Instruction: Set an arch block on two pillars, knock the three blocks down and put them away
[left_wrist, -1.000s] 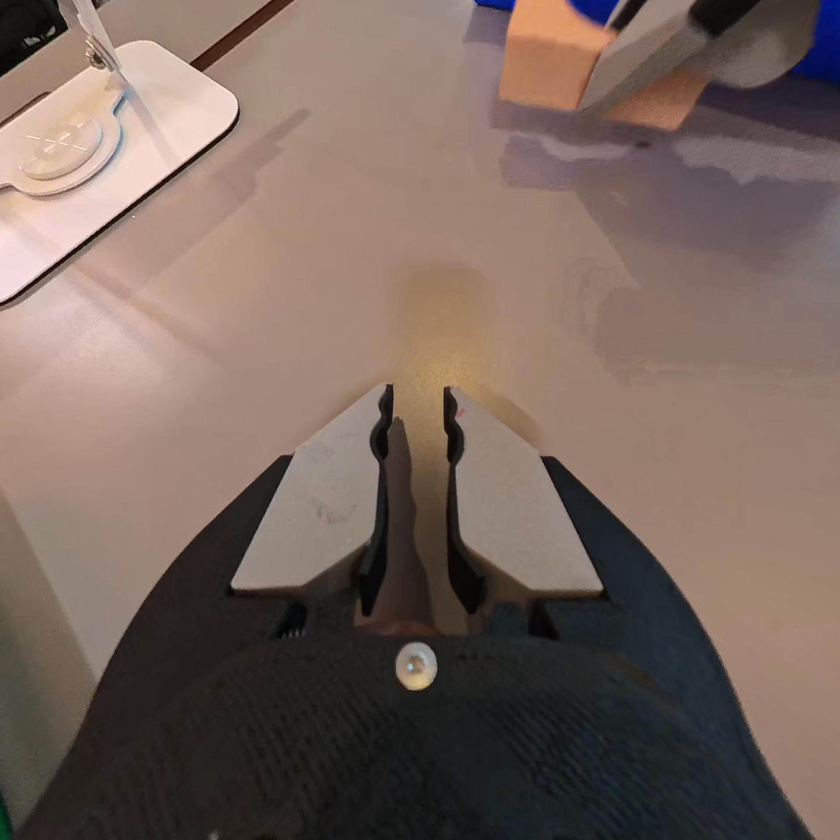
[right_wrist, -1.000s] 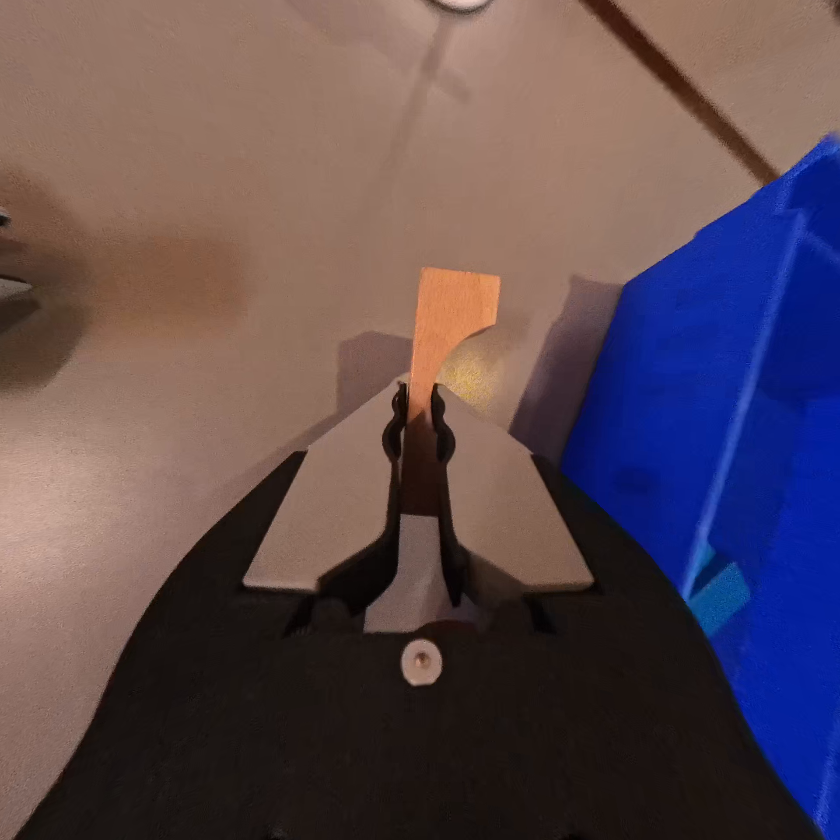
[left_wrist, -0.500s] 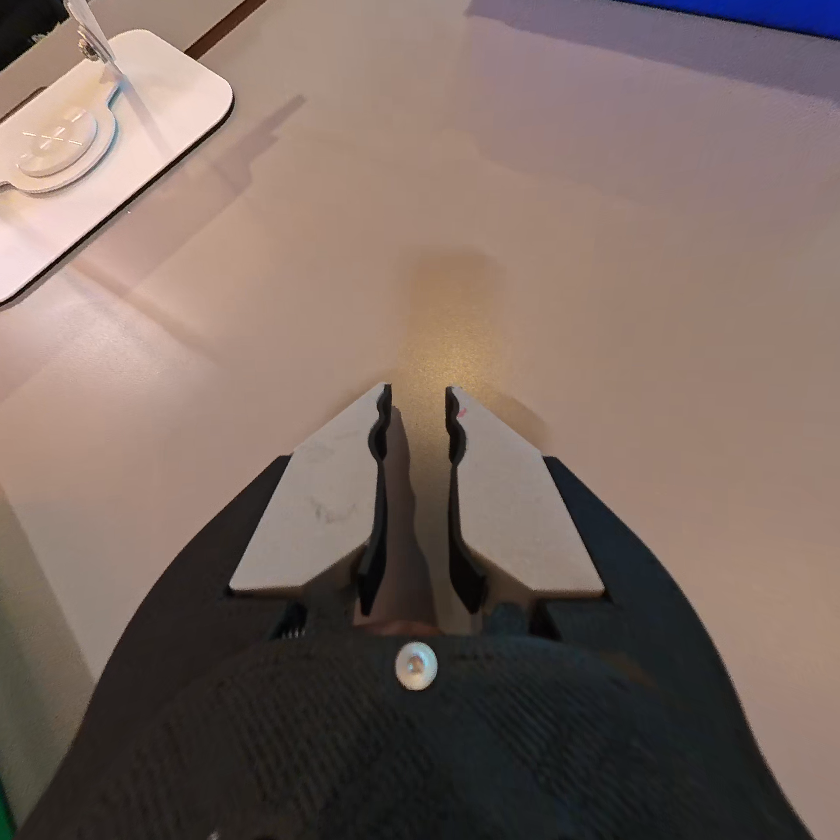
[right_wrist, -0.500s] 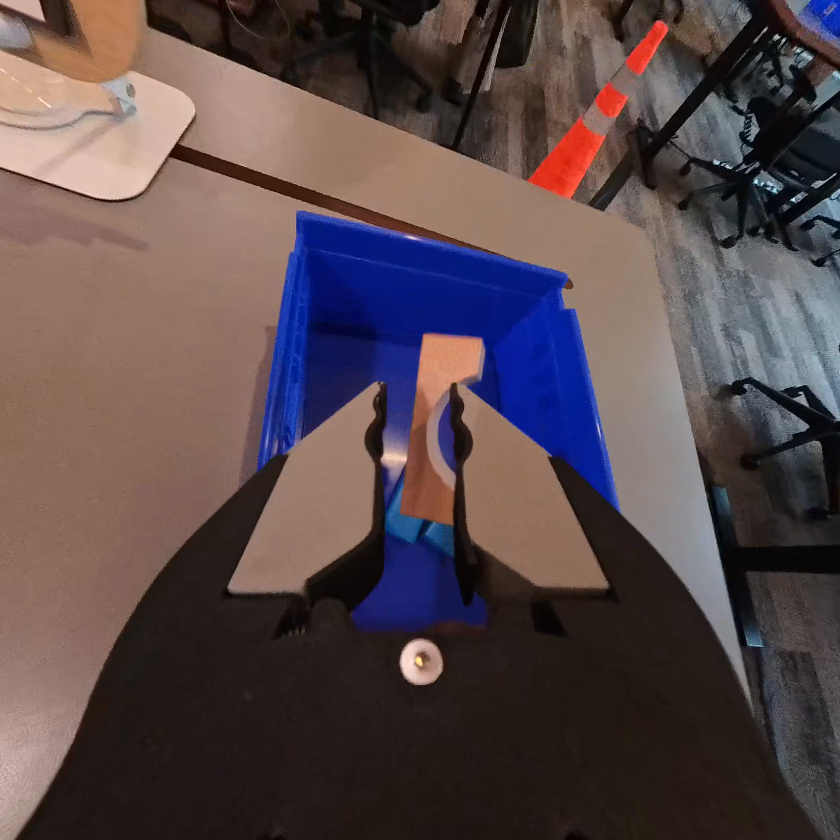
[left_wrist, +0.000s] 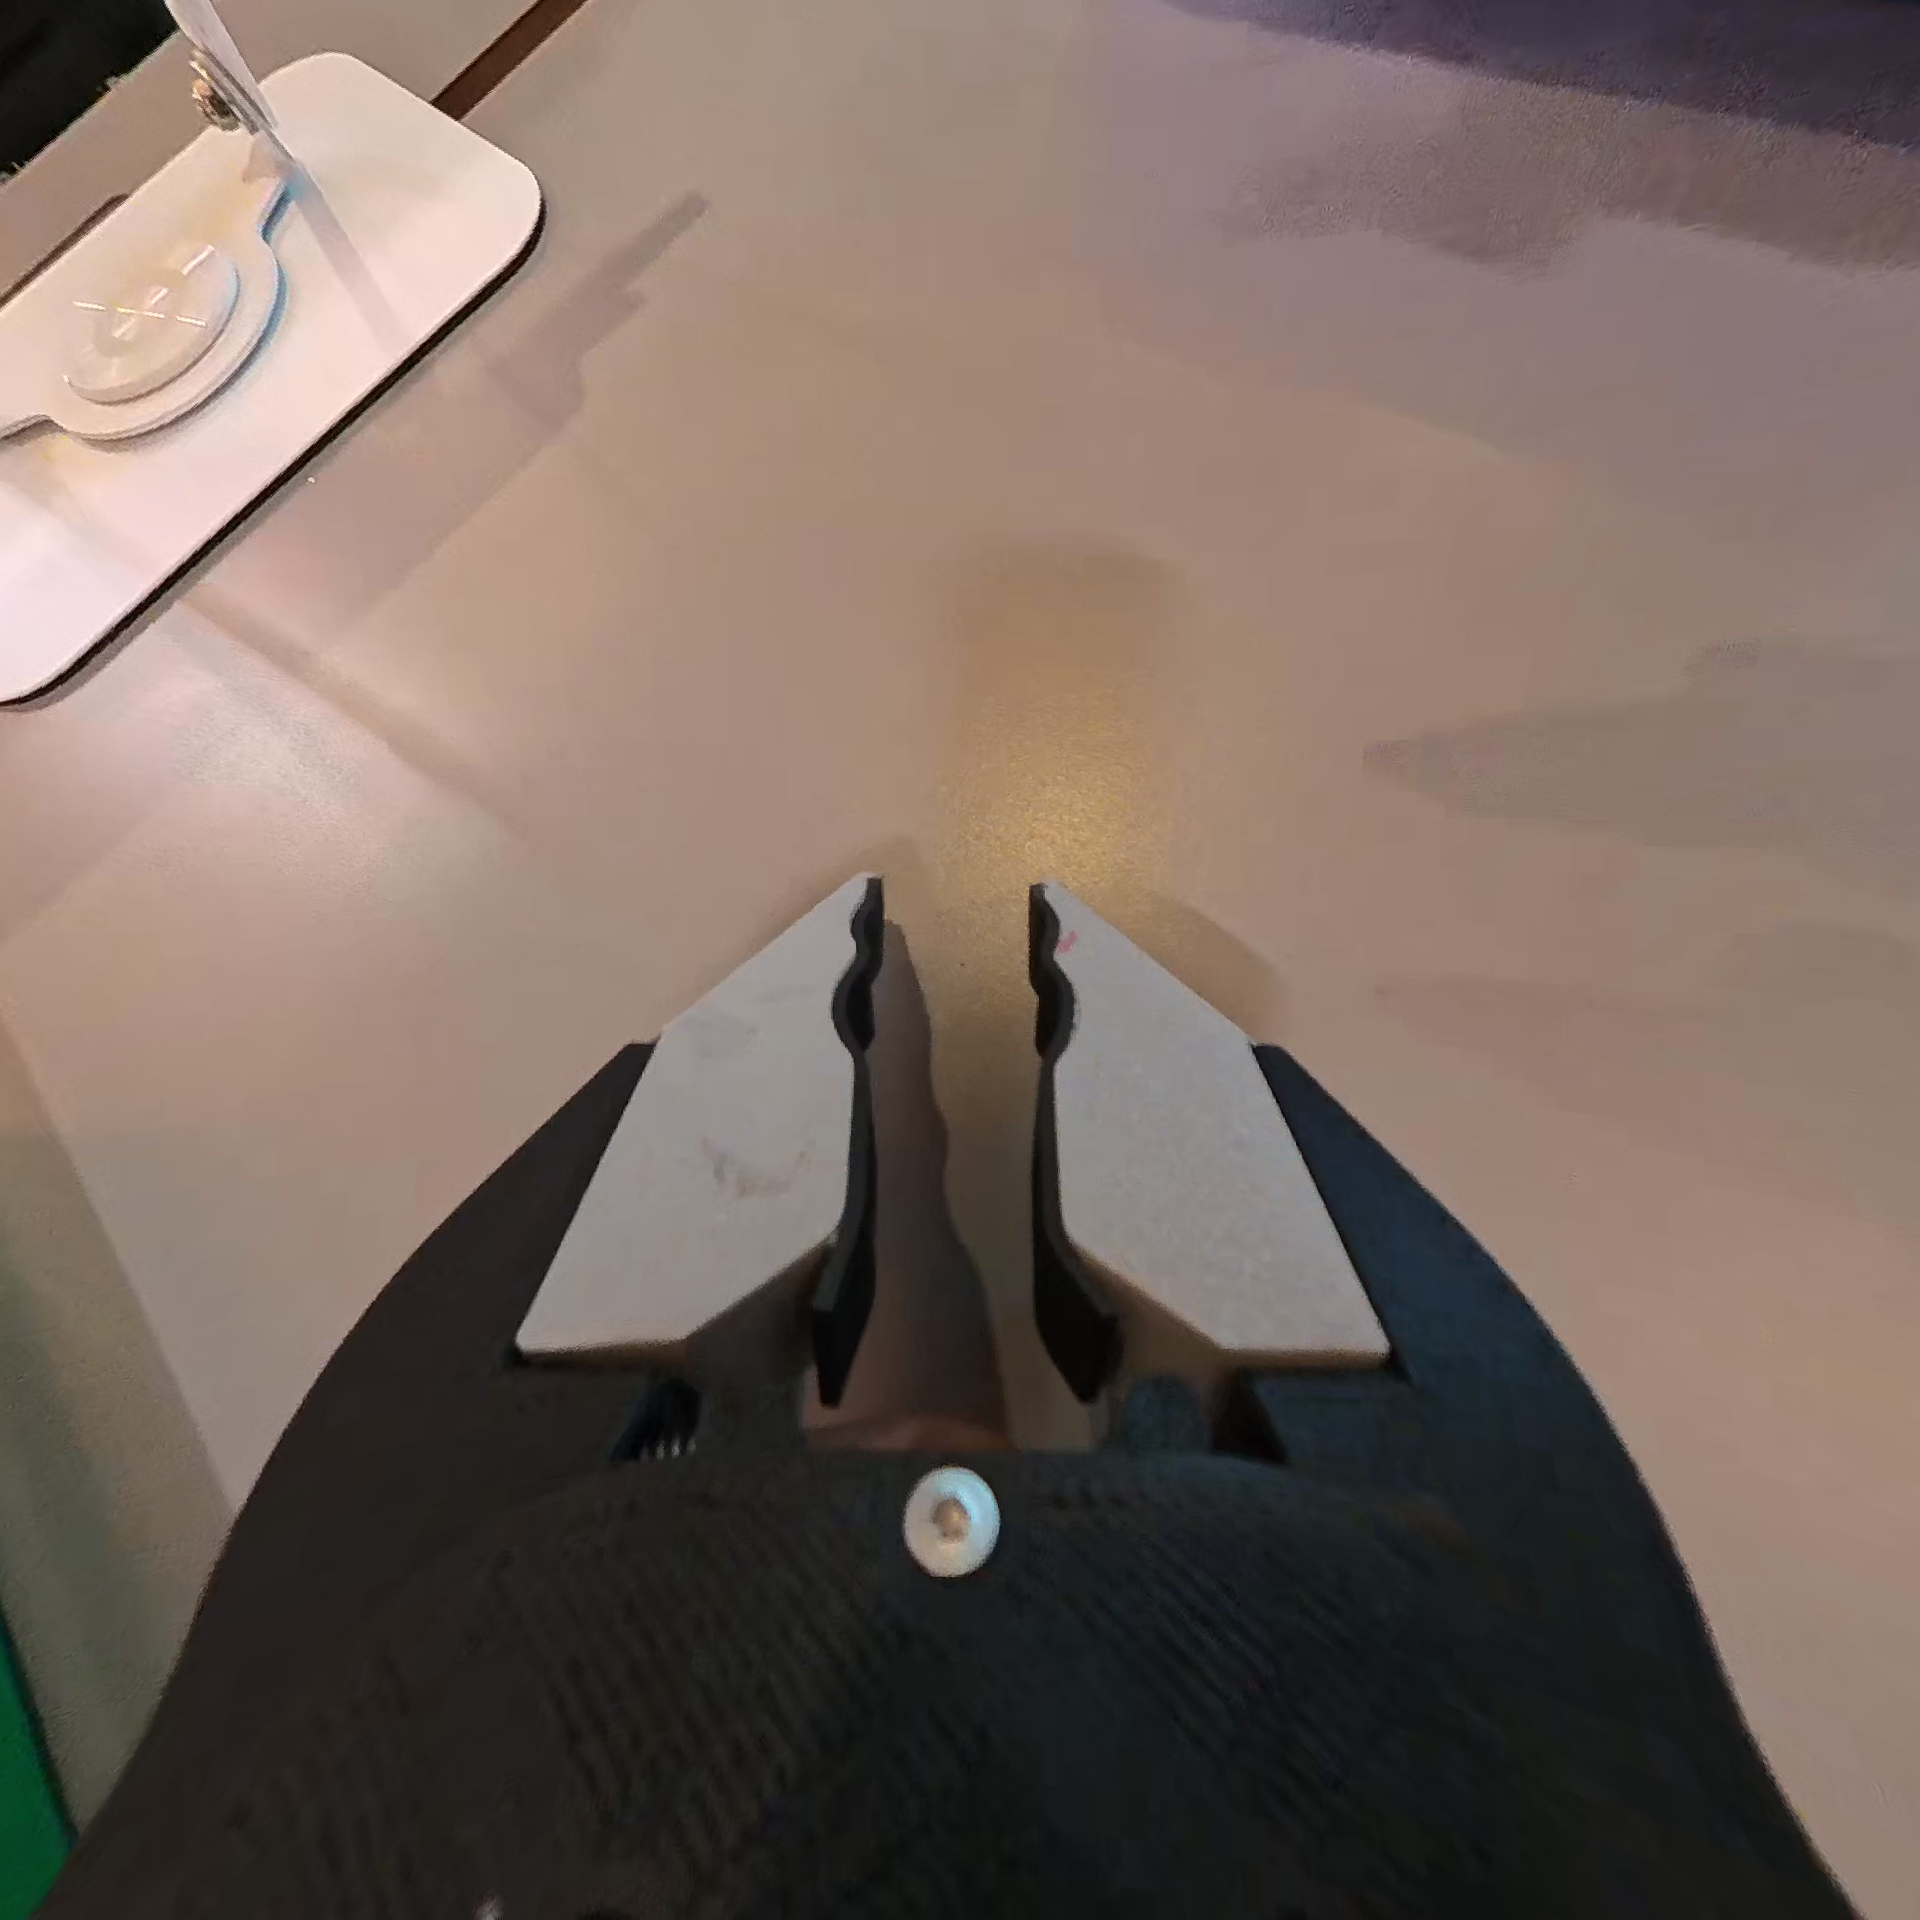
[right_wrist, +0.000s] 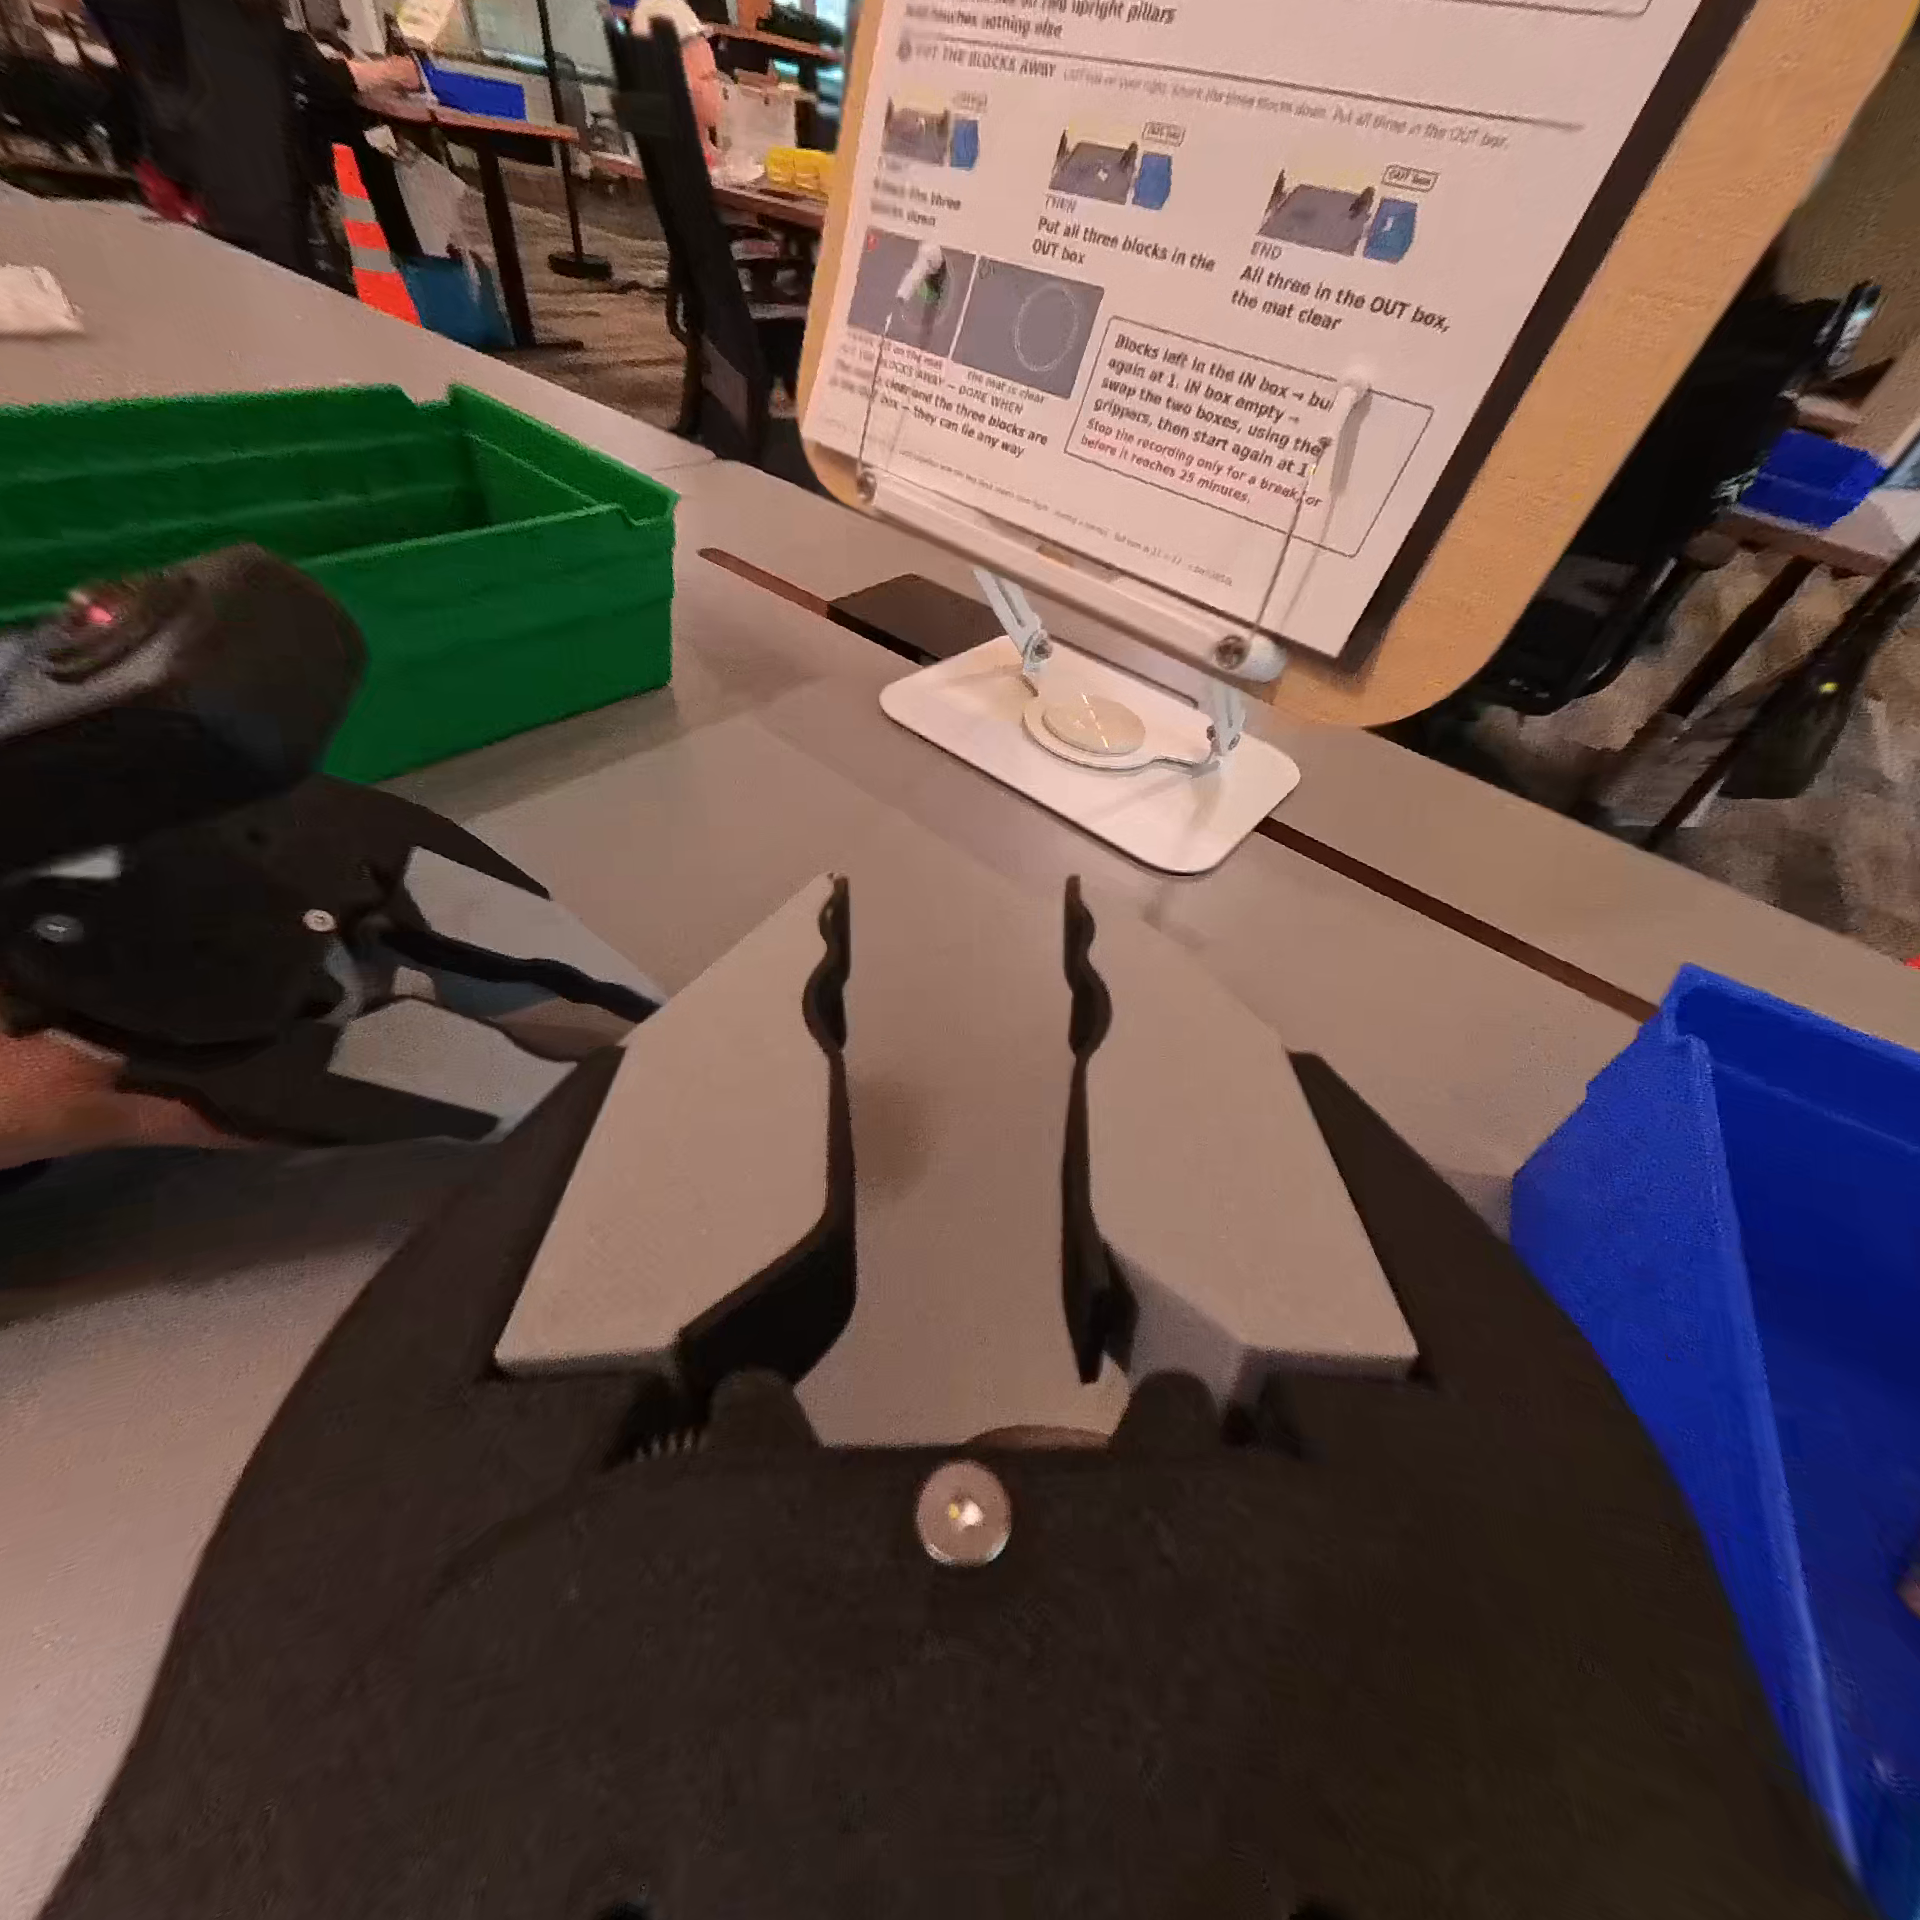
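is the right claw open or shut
Open: the right claw shows a clear gap between its fingers, with only bare table between them.

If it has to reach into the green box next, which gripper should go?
Probably the left. The left gripper is nearest the green box, open and empty. The right gripper is open too, but sits over by the blue box, farther away.

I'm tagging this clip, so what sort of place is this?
Probably a shared office or lab set up for recording tasks: grey tables, an instruction board on a stand, office chairs and a traffic cone behind.
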